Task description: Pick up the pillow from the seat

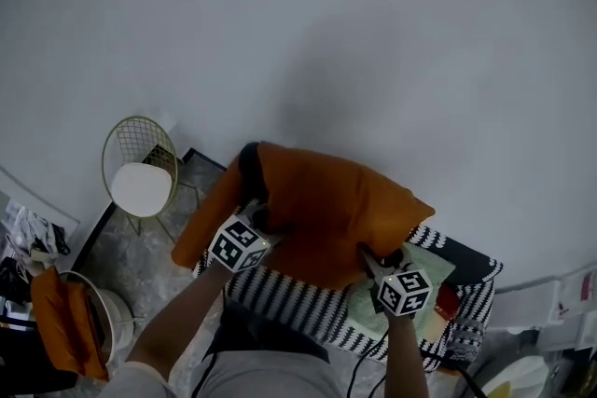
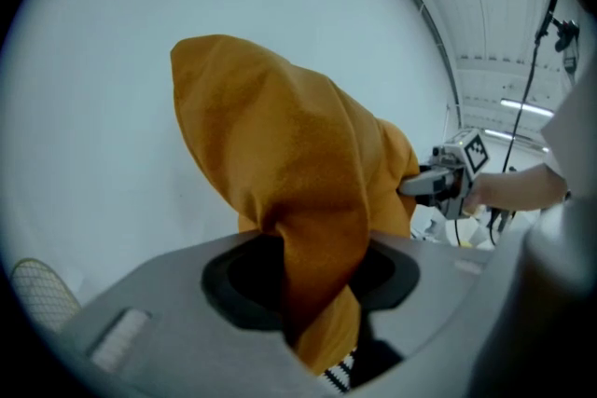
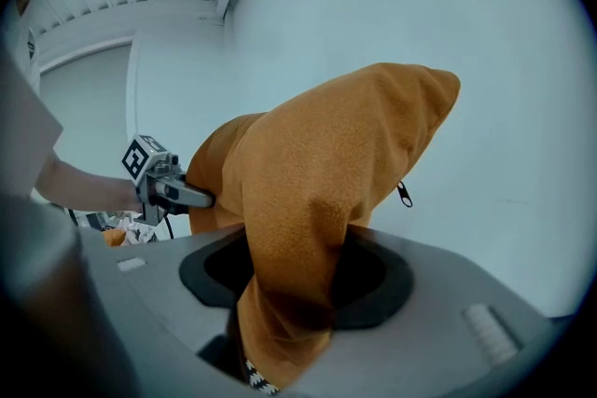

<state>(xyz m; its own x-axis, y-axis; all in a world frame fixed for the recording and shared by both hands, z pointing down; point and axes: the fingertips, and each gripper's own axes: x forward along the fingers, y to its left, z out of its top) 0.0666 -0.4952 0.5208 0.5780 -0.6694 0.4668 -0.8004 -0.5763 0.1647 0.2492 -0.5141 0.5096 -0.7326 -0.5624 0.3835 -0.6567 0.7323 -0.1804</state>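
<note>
Pillow [image 1: 317, 210], orange, is held up above the black-and-white striped seat [image 1: 289, 298], against a pale wall. One end is pinched in the left tongs [image 1: 256, 219] and the other in the right tongs [image 1: 373, 262], with fabric bunched tightly between each pair of jaws

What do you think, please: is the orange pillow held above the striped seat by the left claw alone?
Not alone: the orange pillow is held above the striped seat by the left claw and the right claw, as the right gripper view shows.
</note>
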